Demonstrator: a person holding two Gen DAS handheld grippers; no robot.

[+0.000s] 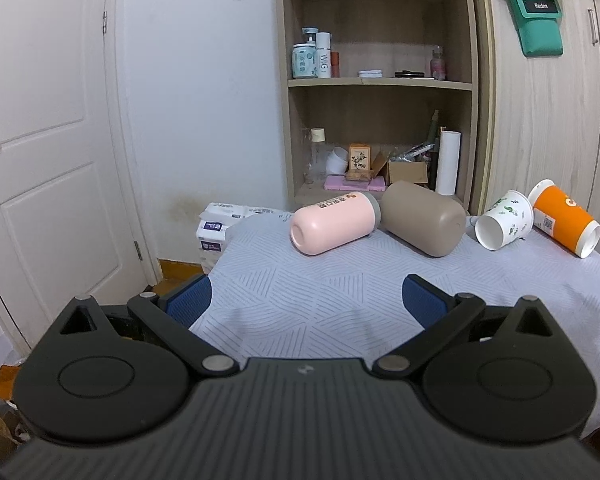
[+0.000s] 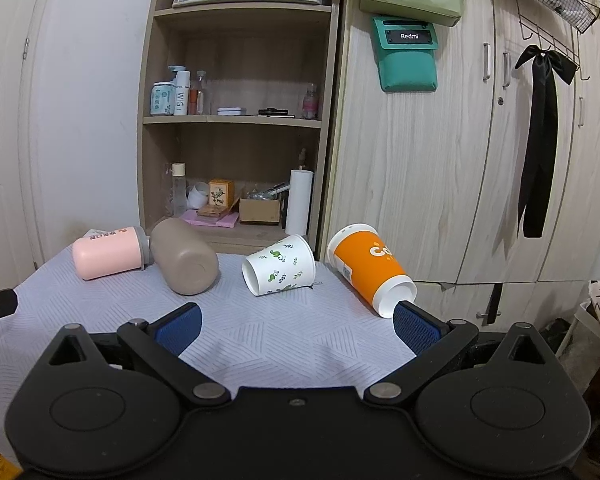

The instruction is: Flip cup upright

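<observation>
Four cups lie on their sides on the grey patterned tablecloth (image 2: 284,340) — pink cup (image 2: 106,253), taupe cup (image 2: 184,258), leaf-print paper cup (image 2: 280,266), orange paper cup (image 2: 370,268). Teal pouch (image 2: 410,54) reads "Redmi". Left gripper (image 1: 306,300) and right gripper (image 2: 296,326) — spread wide, holding nothing. Wooden shelf (image 2: 236,120) behind.

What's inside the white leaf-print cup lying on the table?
The white leaf-print cup lies on its side with its mouth toward the left gripper. The inner wall in view is bare white, nothing inside. Its far bottom is in shadow and hard to see.
</observation>
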